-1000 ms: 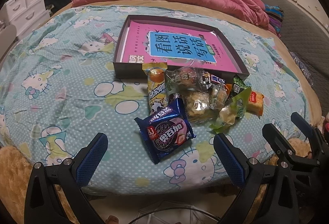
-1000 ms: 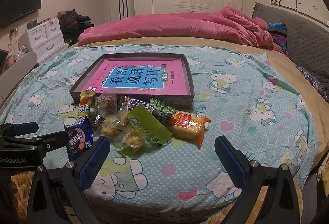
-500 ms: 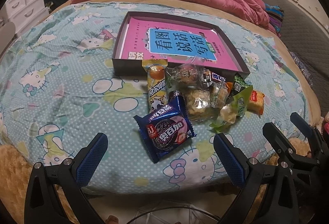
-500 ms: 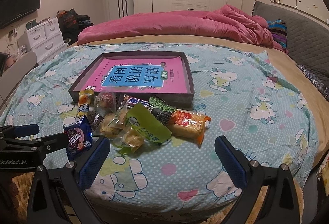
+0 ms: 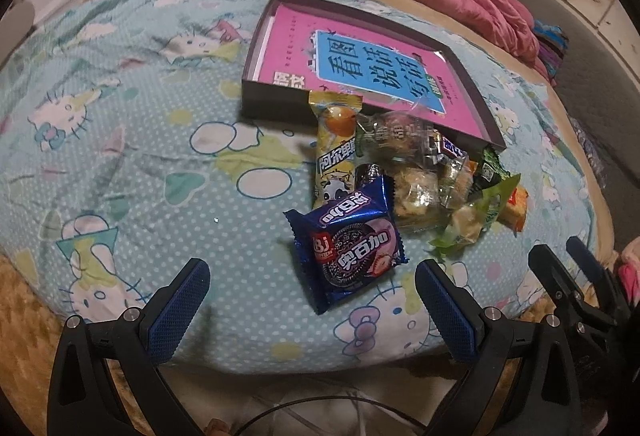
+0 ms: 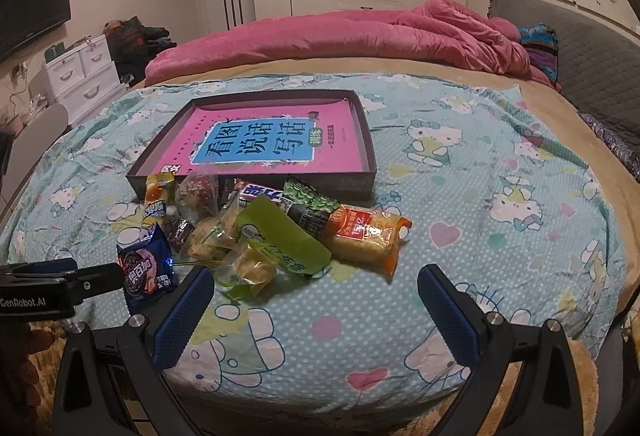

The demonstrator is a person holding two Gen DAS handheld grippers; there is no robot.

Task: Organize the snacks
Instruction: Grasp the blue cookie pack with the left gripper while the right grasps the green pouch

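- Since a second ago my left tool [image 5: 307, 294] has eased closer to the bed [image 5: 120, 140]; the blue cookie packet [image 5: 347, 244] now sits larger between its wide-open fingers, untouched.
- My right tool [image 6: 316, 294] is open too, empty, near the bed's edge.
- The snack pile [image 6: 276, 228] lies just in front of the dark tray [image 6: 360, 188], some packets seemingly touching its near wall.
- A pink book [image 6: 260, 144] lies in the tray.

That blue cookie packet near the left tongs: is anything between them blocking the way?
Nothing visible does. The blue cookie packet lies on the bedsheet at the near edge of the snack pile, and the left tongs are open in front of it, with only bare sheet between.
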